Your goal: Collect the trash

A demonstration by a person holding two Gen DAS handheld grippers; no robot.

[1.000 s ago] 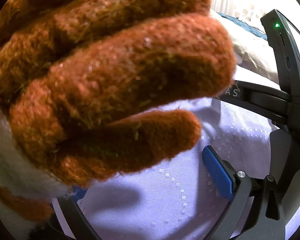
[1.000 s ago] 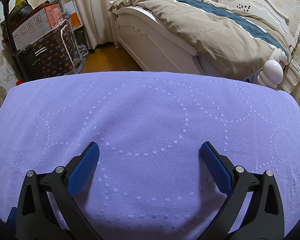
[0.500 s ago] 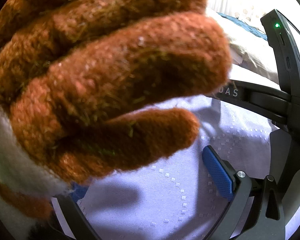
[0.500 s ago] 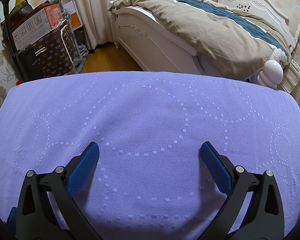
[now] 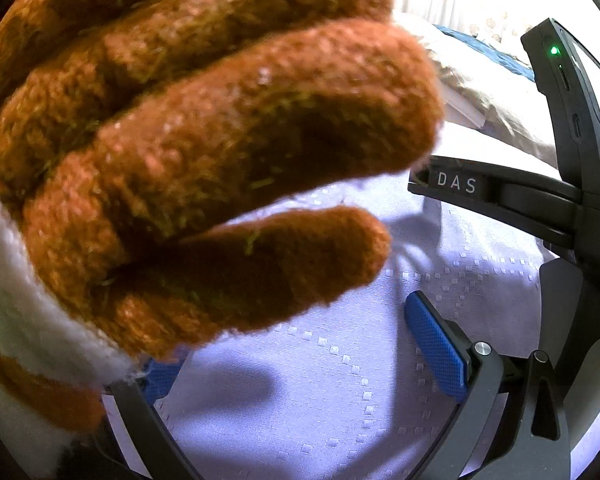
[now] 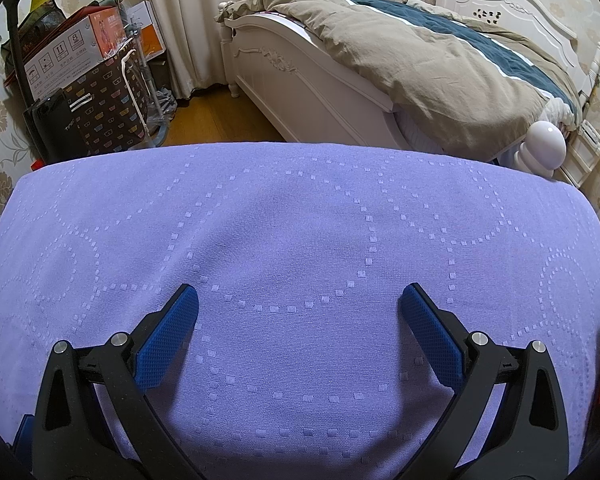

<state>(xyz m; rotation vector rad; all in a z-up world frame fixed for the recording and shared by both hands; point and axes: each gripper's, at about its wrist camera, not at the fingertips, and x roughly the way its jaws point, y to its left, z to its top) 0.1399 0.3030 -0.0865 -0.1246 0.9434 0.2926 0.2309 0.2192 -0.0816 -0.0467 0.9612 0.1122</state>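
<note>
Left wrist view: a fuzzy orange knit glove [image 5: 204, 168] with a white cuff is filling most of the frame, hiding all but a corner of the left pad. The left gripper [image 5: 296, 340] is standing with its blue textured pads apart over lilac cloth [image 5: 340, 408] woven with dotted rings. A black device [image 5: 500, 196] reading "DAS" is sitting at right, a green light glowing above.

Right wrist view: the right gripper [image 6: 298, 312] is hanging wide apart above the same cloth [image 6: 300, 220], holding nothing. No trash is showing. Behind, a white carved bed [image 6: 308, 80] is carrying a tan and teal quilt; cardboard boxes [image 6: 72, 52] with printed handling symbols are resting on a patterned bag [image 6: 108, 104].
</note>
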